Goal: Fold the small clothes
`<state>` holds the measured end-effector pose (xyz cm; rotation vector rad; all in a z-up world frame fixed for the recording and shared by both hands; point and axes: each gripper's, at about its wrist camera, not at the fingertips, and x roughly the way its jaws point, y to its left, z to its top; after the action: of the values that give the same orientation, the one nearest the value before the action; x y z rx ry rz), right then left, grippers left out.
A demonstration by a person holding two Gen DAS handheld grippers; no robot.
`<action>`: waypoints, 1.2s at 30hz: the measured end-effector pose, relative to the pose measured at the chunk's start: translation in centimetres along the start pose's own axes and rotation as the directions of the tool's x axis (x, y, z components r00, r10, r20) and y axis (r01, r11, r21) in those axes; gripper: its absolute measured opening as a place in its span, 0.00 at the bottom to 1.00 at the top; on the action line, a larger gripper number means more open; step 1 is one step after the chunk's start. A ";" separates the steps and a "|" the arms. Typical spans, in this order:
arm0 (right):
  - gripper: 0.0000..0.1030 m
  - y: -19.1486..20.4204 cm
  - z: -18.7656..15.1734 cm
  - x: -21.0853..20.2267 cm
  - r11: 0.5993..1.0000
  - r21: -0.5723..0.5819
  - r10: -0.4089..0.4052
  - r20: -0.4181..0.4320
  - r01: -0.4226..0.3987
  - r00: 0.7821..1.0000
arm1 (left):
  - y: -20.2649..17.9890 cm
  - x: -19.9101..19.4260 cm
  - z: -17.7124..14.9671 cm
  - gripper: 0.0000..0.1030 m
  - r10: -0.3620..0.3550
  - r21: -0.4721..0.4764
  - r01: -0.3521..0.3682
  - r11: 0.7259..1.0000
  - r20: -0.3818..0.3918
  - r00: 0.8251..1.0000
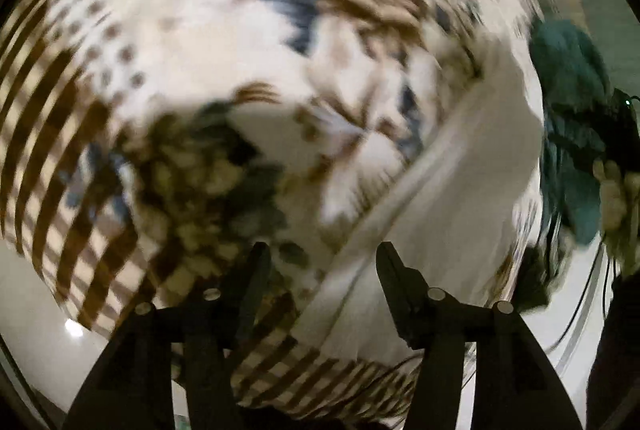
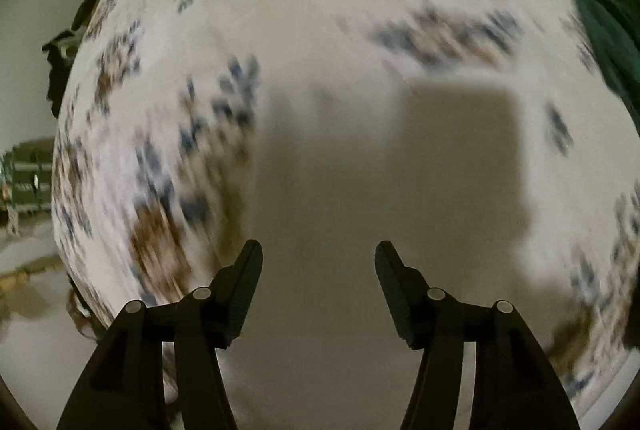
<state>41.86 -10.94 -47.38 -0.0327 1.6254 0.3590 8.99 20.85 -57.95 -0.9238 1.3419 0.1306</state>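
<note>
Black fingers of the left gripper right up front, jaws spread wide, gripping nothing. Just past them a white garment lying over a floral, brown-checked cloth, everything pretty motion-blurred. Teal fabric bunched off to the right. Same deal for the right gripper: jaws wide apart, empty, hovering over the floral cloth with a blocky shadow across it.

A surface with a patterned cover

Ahead of the left fingers, a white cloth lies on the flowery cover; teal clothes sit far right.
</note>
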 end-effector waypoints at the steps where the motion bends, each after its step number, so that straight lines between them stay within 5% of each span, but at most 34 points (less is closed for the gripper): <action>1: 0.59 -1.0 -2.0 0.0 1.000 0.007 -0.009 -0.014 0.009 1.000 | -1.0 0.3 -0.2 0.51 0.005 0.037 -0.005 0.999 -0.014 1.000; 4: 0.59 -5.3 -11.0 1.7 0.995 0.095 -0.020 -0.099 0.029 0.995 | -3.9 2.3 -1.4 0.51 0.037 0.117 -0.029 0.993 -0.072 0.997; 7: 0.59 -9.5 -19.5 5.1 0.966 0.260 0.067 -0.194 -0.015 0.979 | -5.9 4.9 -2.5 0.46 0.120 0.190 -0.099 0.977 -0.098 0.988; 8: 0.59 -10.1 -21.7 6.2 0.956 0.293 0.085 -0.219 -0.017 0.972 | -6.5 5.7 -3.2 0.17 0.164 0.222 -0.141 0.965 -0.088 0.983; 9: 0.59 -10.8 -24.0 7.3 0.945 0.328 0.102 -0.241 -0.018 0.965 | -6.8 6.2 -3.6 0.03 0.194 0.237 -0.169 0.957 -0.085 0.977; 11: 0.56 -11.9 -28.5 9.0 0.907 0.418 0.165 -0.238 -0.052 0.957 | -7.2 6.1 -4.4 0.02 0.215 0.252 -0.196 0.948 -0.050 0.975; 12: 0.39 -12.1 -30.6 9.6 0.886 0.457 0.202 -0.219 -0.083 0.954 | -7.4 5.8 -4.7 0.02 0.226 0.257 -0.211 0.943 -0.032 0.974; 13: 0.12 -12.2 -32.0 9.8 0.873 0.477 0.226 -0.206 -0.105 0.952 | -7.5 5.4 -4.9 0.02 0.235 0.259 -0.223 0.940 -0.018 0.972; 14: 0.01 -12.1 -33.0 10.1 0.865 0.487 0.241 -0.197 -0.119 0.950 | -7.5 4.8 -5.2 0.02 0.242 0.253 -0.233 0.939 -0.007 0.970; 16: 0.00 -11.7 -35.2 10.1 0.860 0.491 0.248 -0.167 -0.138 0.954 | -7.2 3.5 -5.7 0.02 0.247 0.237 -0.242 0.941 0.010 0.969; 24: 0.00 -9.6 -40.5 10.0 0.892 0.432 0.226 -0.175 -0.131 0.958 | -8.2 1.3 -4.2 0.02 0.271 0.264 -0.282 0.922 0.080 0.959; 27: 0.02 -9.3 -39.6 9.3 0.844 0.498 0.286 -0.102 -0.200 0.953 | -7.6 2.0 -3.9 0.02 0.283 0.257 -0.289 0.922 0.061 0.957; 28: 0.12 -9.8 -39.1 8.8 0.813 0.530 0.321 -0.065 -0.240 0.945 | -7.4 2.3 -3.8 0.02 0.285 0.252 -0.289 0.924 0.053 0.957; 29: 0.33 -10.7 -39.0 8.2 0.787 0.554 0.343 -0.029 -0.271 0.939 | -7.3 2.4 -3.8 0.02 0.285 0.248 -0.287 0.925 0.048 0.957; 31: 0.47 -11.9 -38.8 7.7 0.735 0.601 0.367 0.040 -0.315 0.930 | -7.7 2.8 -3.9 0.02 0.286 0.256 -0.287 0.923 0.044 0.957; 34: 0.47 -12.9 -37.6 8.6 0.689 0.638 0.405 0.056 -0.344 0.913 | -8.0 3.2 -3.4 0.02 0.289 0.267 -0.287 0.920 0.033 0.957; 36: 0.16 -12.7 -37.1 9.7 0.690 0.644 0.397 0.043 -0.330 0.917 | -8.4 3.4 -3.1 0.02 0.294 0.275 -0.291 0.916 0.030 0.955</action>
<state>8.04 -30.40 -57.98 0.8283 1.7794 0.0786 12.35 12.03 -56.60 -0.4841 1.4612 0.1622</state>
